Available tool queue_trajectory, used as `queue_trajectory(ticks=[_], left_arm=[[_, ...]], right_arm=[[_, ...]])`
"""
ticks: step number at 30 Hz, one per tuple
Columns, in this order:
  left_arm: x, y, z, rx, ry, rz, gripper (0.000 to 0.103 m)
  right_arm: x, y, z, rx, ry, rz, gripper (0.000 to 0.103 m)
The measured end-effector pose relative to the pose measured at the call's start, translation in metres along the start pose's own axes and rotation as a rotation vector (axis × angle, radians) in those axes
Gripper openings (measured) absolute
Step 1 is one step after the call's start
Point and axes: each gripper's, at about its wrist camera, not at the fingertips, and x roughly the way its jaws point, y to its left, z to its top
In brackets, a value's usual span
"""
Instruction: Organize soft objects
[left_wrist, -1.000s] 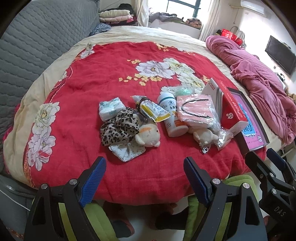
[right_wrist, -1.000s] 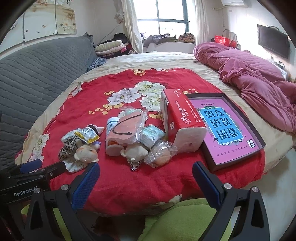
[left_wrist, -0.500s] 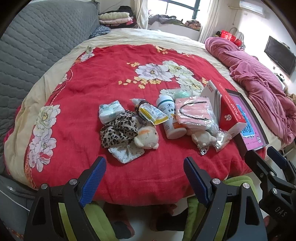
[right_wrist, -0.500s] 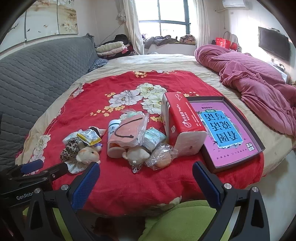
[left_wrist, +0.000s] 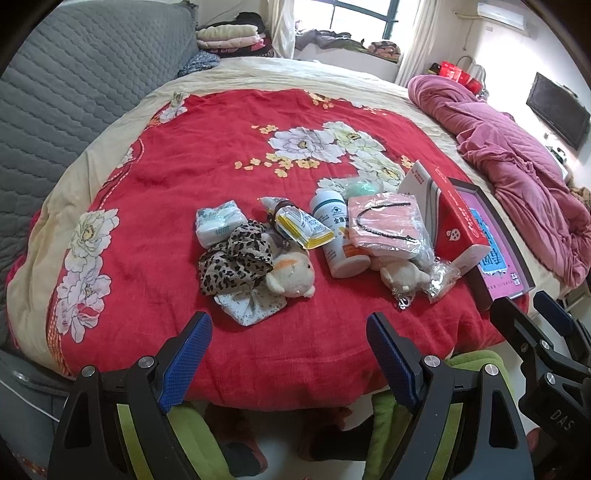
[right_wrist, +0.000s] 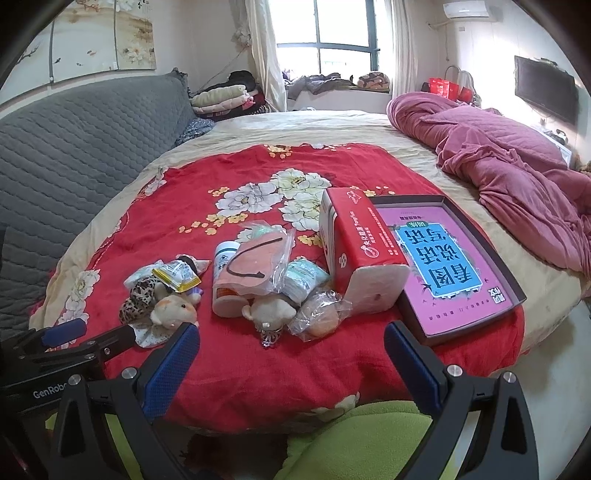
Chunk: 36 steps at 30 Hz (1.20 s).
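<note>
Bedroom, big bed with a red floral blanket (left_wrist: 177, 192) spread over a cream sheet; all the clutter sits on the blanket's near half, grey quilted headboard (right_wrist: 74, 147) on the left, crumpled maroon quilt (right_wrist: 517, 166) on the right

Soft things lie in two clumps. Left clump: small cream plush toy with an orange patch (left_wrist: 291, 275), touching a leopard-print fabric scrunchie (left_wrist: 236, 260), on top of a pale printed cloth (left_wrist: 251, 304), white tissue pack (left_wrist: 218, 223) just behind. Right clump: second cream plush with a metal keychain (right_wrist: 271, 312), half under a clear bag holding pink cloth and a black headband (right_wrist: 258, 264), bagged round tan puff (right_wrist: 319, 319) beside it. White plastic bottle (left_wrist: 338, 236), yellow-edged sachet (left_wrist: 303, 229), red tissue box (right_wrist: 360, 243) and dark tray with a pink-blue book (right_wrist: 450, 262) look like the hard items, likely sorted apart

Left gripper (left_wrist: 288, 354) jaws wide, empty, hovering off the blanket's near edge; cream plush and pale cloth are just ahead, slightly left of centre between the pads. Right gripper (right_wrist: 291, 360) also spread wide, empty; keychain plush and bagged puff are straight ahead, near

Step looks like first reach, nothing sorted yet. To do it well: go in low, centre one item between the pads, pinch the plush body not the cloth under it, avoid dragging the scrunchie or snagging the keychain or bag film
</note>
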Motion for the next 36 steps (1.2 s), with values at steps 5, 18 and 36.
queue_trajectory(ticks=[5, 18, 36], left_arm=[[0.001, 0.006, 0.001, -0.016, -0.003, 0.005, 0.086], [0.016, 0.039, 0.001, -0.081, 0.031, 0.012, 0.086], [0.066, 0.103, 0.028, -0.237, 0.075, -0.014, 0.086]], right_arm=[[0.002, -0.002, -0.003, 0.009, 0.003, 0.001, 0.101], [0.015, -0.007, -0.003, 0.028, 0.022, 0.000, 0.101], [0.055, -0.024, -0.005, 0.087, 0.068, -0.031, 0.101]])
